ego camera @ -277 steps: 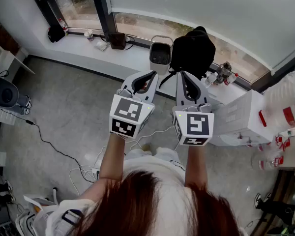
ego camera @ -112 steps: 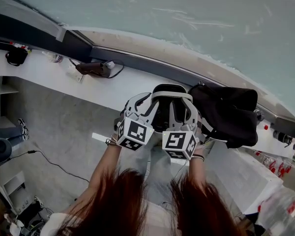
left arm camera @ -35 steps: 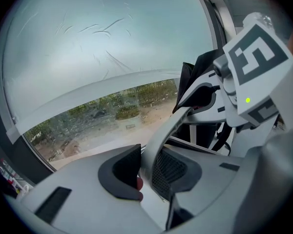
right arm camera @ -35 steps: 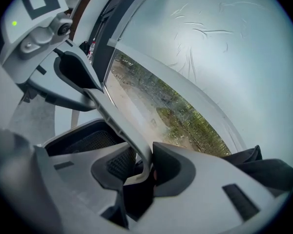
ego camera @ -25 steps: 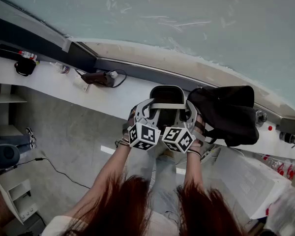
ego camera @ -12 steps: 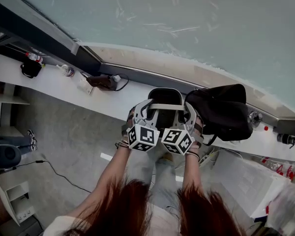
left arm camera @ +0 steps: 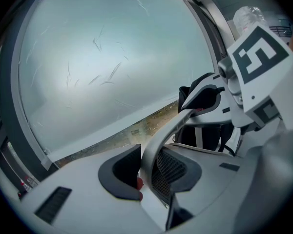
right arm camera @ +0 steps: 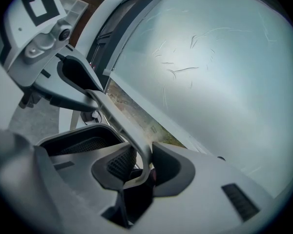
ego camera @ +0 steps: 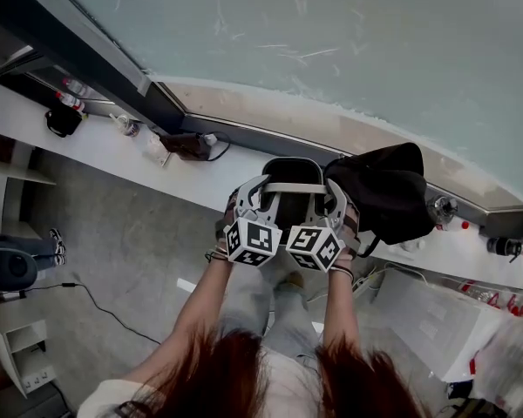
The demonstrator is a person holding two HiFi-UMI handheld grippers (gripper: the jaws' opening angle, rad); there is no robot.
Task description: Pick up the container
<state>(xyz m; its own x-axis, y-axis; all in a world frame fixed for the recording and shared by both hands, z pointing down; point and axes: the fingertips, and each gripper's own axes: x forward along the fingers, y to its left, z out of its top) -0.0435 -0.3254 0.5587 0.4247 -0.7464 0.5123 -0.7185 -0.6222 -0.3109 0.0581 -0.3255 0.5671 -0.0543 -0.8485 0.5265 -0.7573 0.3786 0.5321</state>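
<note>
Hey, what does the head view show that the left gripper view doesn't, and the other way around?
Only the head view: the grey floor, the white ledge and the person's forearms. Only the left gripper view: the left gripper's fingers pressed on the container's handle. Both: the right gripper, the handle running to it, and the frosted window.
</note>
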